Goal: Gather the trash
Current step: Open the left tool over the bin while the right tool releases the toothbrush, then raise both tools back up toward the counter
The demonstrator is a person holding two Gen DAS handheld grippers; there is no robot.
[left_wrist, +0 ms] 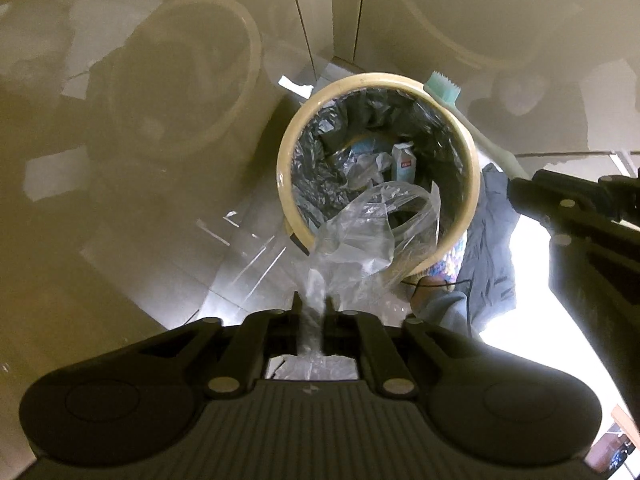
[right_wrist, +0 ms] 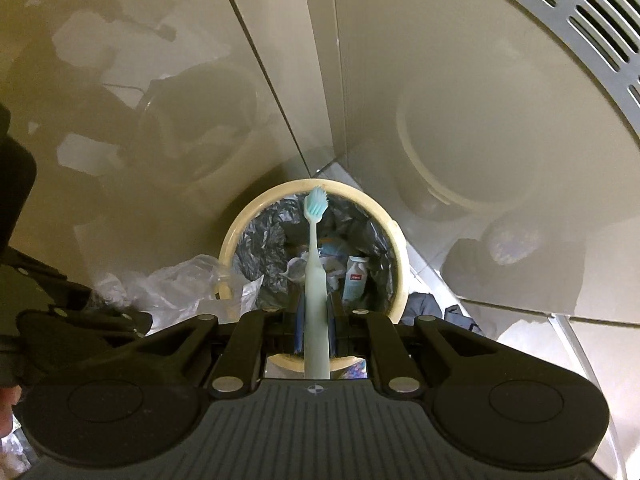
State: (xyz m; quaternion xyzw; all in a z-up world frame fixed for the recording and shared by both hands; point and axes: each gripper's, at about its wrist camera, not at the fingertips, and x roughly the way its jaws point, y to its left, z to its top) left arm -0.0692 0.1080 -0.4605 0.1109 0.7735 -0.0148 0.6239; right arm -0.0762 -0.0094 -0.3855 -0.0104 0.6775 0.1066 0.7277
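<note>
The glossy beige walls (left_wrist: 120, 160) meet in a corner, and the tiled floor (left_wrist: 248, 240) below them mirrors the light. In that corner stands the round bin (left_wrist: 472, 168), cream-rimmed and lined with a dark bag (left_wrist: 312, 152); a small carton (left_wrist: 403, 162) and crumpled wrappers lie at its bottom. A dark blue cloth (left_wrist: 492, 240) lies on the floor just beside the bin.

The left claw (left_wrist: 314, 304) points steeply down toward the near rim. Its jaws stand a little apart, with a twisted neck of the clear plastic bag (left_wrist: 372, 232) running between them; whether the pads press on it I cannot tell. The bag's loose body billows forward over the bin's near edge.

The right claw (right_wrist: 317, 300) is clamped together on the handle of a pale toothbrush (right_wrist: 316, 272). The brush's long axis runs straight ahead along the fingers, over the bin's mouth, its blue-green bristle head pointing away toward the far rim.
</note>
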